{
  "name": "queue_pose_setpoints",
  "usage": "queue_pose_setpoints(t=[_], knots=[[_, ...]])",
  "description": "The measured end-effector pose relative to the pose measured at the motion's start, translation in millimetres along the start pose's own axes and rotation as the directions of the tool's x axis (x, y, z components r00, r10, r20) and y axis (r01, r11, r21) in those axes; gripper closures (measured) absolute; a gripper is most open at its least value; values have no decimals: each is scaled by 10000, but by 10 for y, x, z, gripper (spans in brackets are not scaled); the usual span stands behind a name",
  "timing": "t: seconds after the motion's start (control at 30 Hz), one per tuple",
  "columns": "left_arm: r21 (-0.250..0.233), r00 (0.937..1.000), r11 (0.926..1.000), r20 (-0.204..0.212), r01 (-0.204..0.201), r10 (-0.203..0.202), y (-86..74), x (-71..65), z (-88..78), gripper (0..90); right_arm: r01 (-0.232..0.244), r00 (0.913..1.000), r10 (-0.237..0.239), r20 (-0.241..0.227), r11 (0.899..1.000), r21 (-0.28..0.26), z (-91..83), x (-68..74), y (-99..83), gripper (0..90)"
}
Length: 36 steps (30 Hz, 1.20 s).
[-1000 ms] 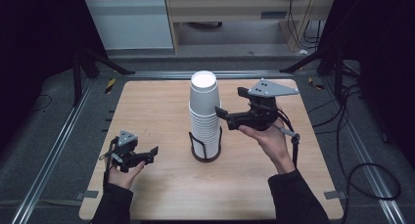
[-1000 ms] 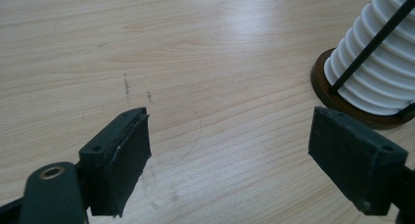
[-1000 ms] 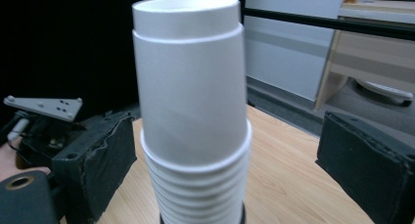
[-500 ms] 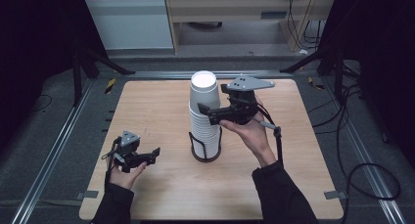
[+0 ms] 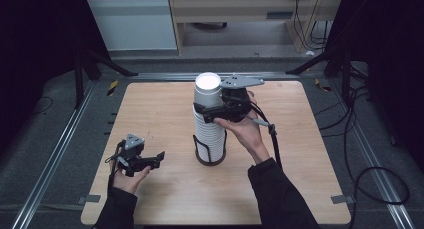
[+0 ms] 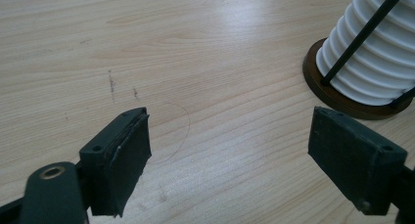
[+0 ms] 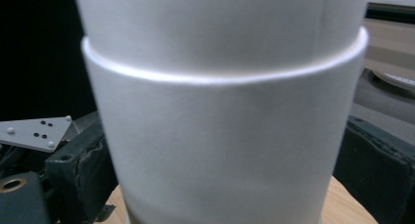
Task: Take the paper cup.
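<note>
Standing near the middle of the pale wooden table point(image 5: 150, 109): tall stack of white ribbed paper cups point(image 5: 208, 116), upright in a black wire holder with a dark round base point(image 5: 210, 158). Reaching in from the right at the upper cups of the stack: right gripper point(image 5: 204, 110), black, with grey three-cornered plate on top, jaws having just been opening. Flanking a white cup wall in the right gripper view, one black jaw on each side (contact of the pads with the cup not discernible, so grip cannot be told). Resting low over the table near its front left, well apart from the stack: left gripper point(image 5: 159, 156), jaws spread with only bare wood between them. Showing in the left gripper view, past the right-hand jaw: lower cup rims and brown holder base.
</note>
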<state>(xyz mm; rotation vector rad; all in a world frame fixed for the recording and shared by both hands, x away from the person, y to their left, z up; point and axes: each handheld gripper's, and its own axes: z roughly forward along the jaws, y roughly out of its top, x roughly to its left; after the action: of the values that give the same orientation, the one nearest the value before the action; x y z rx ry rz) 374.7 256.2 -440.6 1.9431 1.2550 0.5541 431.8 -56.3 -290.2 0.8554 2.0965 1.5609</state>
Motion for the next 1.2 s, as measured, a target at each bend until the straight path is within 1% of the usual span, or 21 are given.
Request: queue_pose_setpoints(t=[0.17,0.3,0.4,0.53,0.7,0.83,0.93,1.0,1.07,1.13,1.2], knots=[[8,10000,10000,0,1,-1,0,-1,3,152,12,10000,-12,5,10000,85,21,9,-8,73],[5,10000,10000,3,20,-20,0,1,0,152,14,10000,-14,-34,10000,58,23,33,-9,127],[-6,10000,10000,-6,44,-44,1,5,-1,153,76,10000,-77,52,9999,111,23,50,-1,135],[5,10000,10000,-10,61,-61,1,9,-1,153,99,9999,-100,59,9998,154,26,56,9,138],[-21,10000,10000,14,77,-77,3,14,-8,154,295,9995,-298,89,9992,283,28,66,34,142],[-17,10000,10000,19,93,-93,2,15,-6,155,322,9994,-324,74,9991,283,27,65,37,143],[9,10000,10000,25,79,-79,2,15,-4,154,441,9990,-441,110,9990,-8,-10,73,83,152],[8,10000,10000,31,78,-78,2,15,-5,154,514,9986,-513,134,9986,-76,-31,78,116,153],[-4,10000,10000,32,85,-85,3,12,-5,154,570,9982,-568,166,9983,-86,-64,86,184,156],[-6,10000,10000,34,71,-71,5,8,-10,154,671,9972,-672,315,9977,43,-82,89,234,159],[-14,10000,10000,42,52,-52,7,9,-16,154,670,9974,-669,285,9977,-43,-106,88,273,161]])
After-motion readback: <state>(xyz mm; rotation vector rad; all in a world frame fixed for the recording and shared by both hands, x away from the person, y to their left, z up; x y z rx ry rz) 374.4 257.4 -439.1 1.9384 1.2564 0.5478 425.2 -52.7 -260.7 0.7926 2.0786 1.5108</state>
